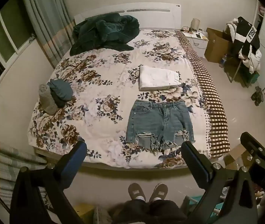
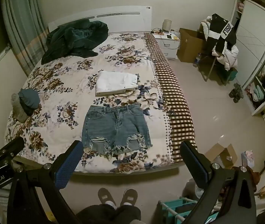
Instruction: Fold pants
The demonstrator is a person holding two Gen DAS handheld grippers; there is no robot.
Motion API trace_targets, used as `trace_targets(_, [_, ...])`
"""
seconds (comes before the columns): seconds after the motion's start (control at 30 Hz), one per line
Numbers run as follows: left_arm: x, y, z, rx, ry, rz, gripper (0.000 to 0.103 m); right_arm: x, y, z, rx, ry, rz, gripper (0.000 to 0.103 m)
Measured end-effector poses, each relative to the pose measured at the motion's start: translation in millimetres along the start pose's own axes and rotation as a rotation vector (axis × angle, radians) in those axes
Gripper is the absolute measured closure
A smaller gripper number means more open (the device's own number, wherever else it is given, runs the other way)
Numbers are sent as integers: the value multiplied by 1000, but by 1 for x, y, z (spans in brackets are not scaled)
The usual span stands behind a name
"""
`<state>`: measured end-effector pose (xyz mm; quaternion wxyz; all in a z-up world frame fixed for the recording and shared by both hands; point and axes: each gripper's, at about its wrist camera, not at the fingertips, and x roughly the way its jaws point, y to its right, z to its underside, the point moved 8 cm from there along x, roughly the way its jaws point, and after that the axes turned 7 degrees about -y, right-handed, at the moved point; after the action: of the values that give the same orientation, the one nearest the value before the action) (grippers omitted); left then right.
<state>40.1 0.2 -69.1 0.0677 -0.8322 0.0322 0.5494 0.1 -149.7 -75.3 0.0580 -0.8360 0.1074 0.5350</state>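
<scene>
— Well, where lying? Flat on the bed [image 1: 98, 85], denim shorts [image 1: 160, 123] spread near the foot edge; waistband toward a folded white garment [image 1: 158, 80] just beyond.

— And held by anything? No; left gripper [image 1: 134, 160] spread wide, fingers [image 1: 76, 156] empty, short of the bed; right gripper [image 2: 132, 158] likewise, gaping, holding nothing; rolled clothes [image 2: 26, 104] well apart from the shorts.
</scene>
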Motion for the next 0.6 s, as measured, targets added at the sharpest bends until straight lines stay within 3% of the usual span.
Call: trace_targets(0.6, [0, 0, -1, -3, 10, 7, 0, -13, -4, 2, -6, -1, 5, 0])
